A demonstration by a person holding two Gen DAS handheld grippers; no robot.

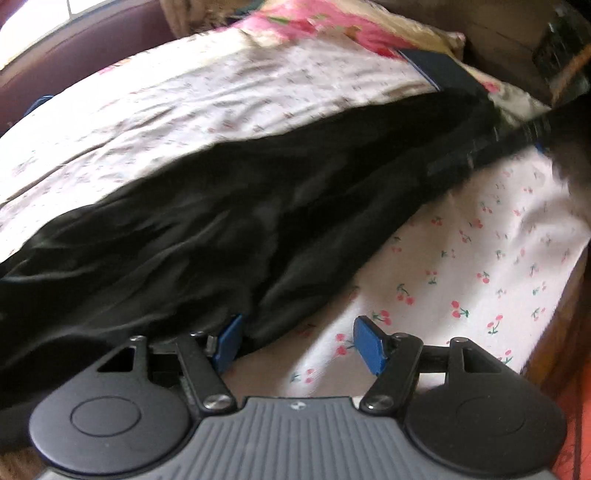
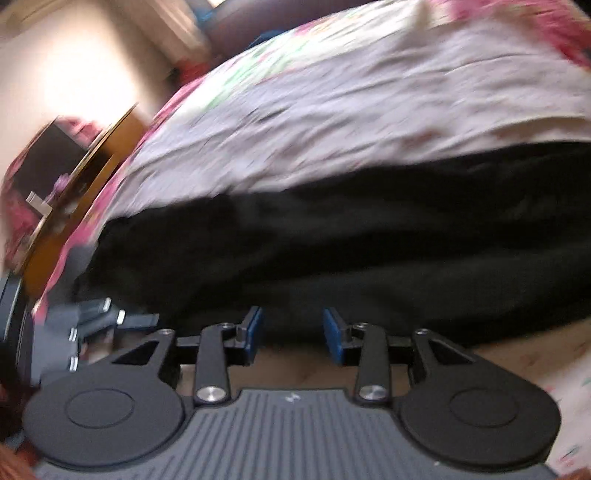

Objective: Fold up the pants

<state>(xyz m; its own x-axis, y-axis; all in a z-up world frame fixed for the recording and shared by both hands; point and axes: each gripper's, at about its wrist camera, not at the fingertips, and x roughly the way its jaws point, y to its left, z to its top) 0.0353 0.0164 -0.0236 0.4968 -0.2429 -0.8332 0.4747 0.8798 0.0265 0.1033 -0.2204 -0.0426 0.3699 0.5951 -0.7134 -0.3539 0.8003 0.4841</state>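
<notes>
Black pants point(image 1: 229, 206) lie stretched in a long band across a white cherry-print bed sheet point(image 1: 480, 251). In the left wrist view, my left gripper point(image 1: 297, 343) stands open over the sheet. Its left blue pad point(image 1: 227, 343) is at the pants' near edge and nothing lies between the pads. In the blurred right wrist view the same pants point(image 2: 351, 240) fill the middle. My right gripper point(image 2: 294, 334) hangs just above their near edge. Its blue pads point(image 2: 255, 332) are apart and press on no cloth. A dark, blurred bar point(image 1: 517, 136) crosses the far end of the pants; I cannot tell what it is.
A pink floral pillow or quilt point(image 1: 314, 22) lies at the head of the bed, with a maroon padded board point(image 1: 92, 51) behind it. The bed's edge point(image 1: 576, 280) drops off to the right. A wooden piece of furniture point(image 2: 92, 155) stands beside the bed.
</notes>
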